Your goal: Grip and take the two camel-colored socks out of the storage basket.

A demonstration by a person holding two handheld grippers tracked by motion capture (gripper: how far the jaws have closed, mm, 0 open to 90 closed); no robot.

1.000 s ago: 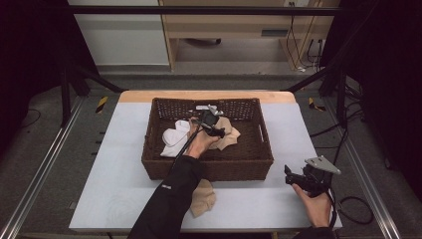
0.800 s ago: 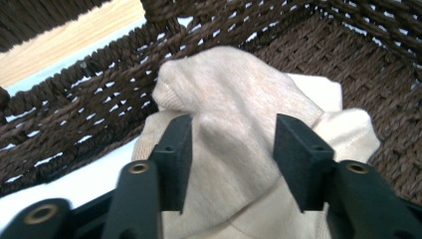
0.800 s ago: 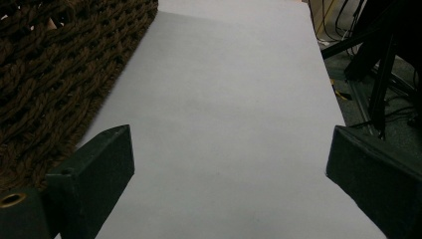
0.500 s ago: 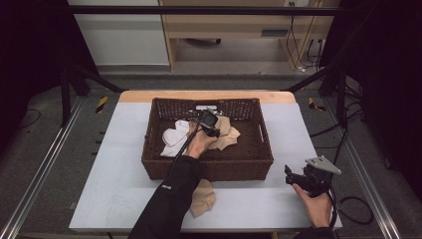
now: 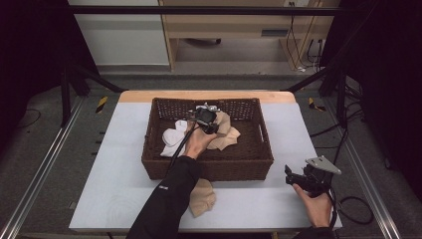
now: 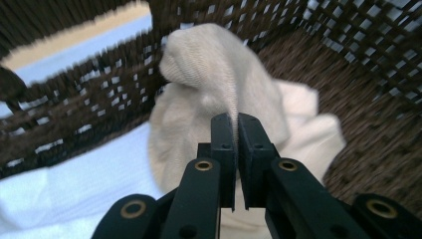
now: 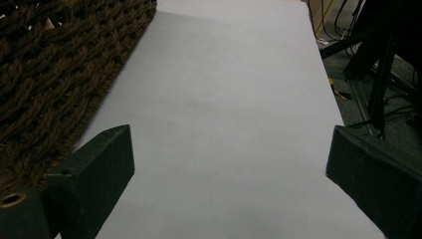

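Inside the brown wicker basket, my left gripper reaches in over a beige cloth. Its jaws have just been closing. In the left gripper view they stand shut, pinching a raised fold of the beige cloth. A white cloth lies beside it in the basket, also visible as a white cloth at lower left. My right gripper rests near the table's front right corner. Its jaws are wide open over the bare table, with nothing between them.
Another beige cloth lies on the white table in front of the basket, partly under my left forearm. The basket's woven wall stands just left of the right gripper. Dark frame rails and cables surround the table.
The left gripper's jaws have closed onto the beige cloth in the basket, with the hand barely shifting. The right hand has kept still.
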